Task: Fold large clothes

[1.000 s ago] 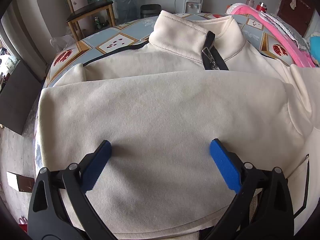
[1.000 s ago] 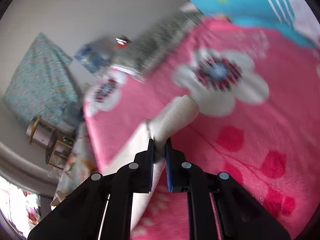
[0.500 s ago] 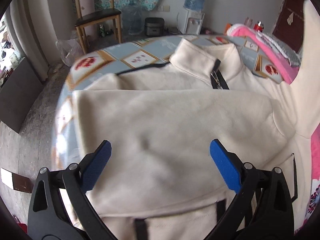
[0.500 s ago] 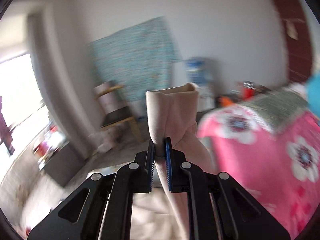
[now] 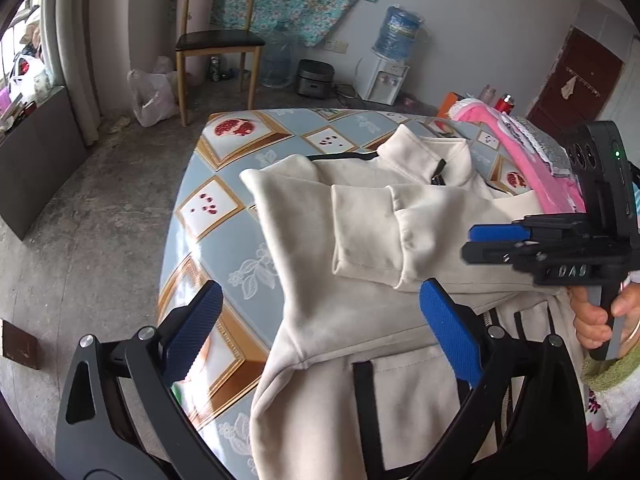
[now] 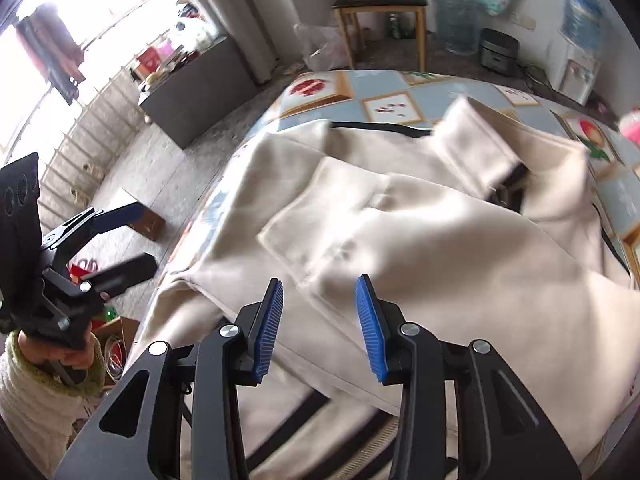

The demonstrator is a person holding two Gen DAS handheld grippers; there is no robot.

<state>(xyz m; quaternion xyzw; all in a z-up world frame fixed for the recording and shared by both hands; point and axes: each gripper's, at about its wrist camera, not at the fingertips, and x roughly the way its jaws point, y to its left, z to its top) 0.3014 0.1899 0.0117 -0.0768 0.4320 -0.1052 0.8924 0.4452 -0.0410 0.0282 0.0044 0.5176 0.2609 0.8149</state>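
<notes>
A cream zip-neck jacket (image 5: 360,320) lies on the table with a sleeve (image 5: 376,236) folded across its chest; it also shows in the right wrist view (image 6: 440,240). My left gripper (image 5: 320,332) is open and empty above the jacket's left edge; it shows at the left of the right wrist view (image 6: 120,240). My right gripper (image 6: 318,328) is open and empty just above the folded sleeve; it shows from the side in the left wrist view (image 5: 472,240).
The table has a blue and gold patterned cloth (image 5: 208,208). A pink blanket (image 5: 540,176) lies at the table's far right. A wooden chair (image 5: 218,44), a water dispenser (image 5: 388,76) and a grey cabinet (image 5: 36,152) stand on the floor beyond.
My right gripper carried the sleeve across the jacket, let it go and opened. My left gripper drew back and left from the jacket's middle.
</notes>
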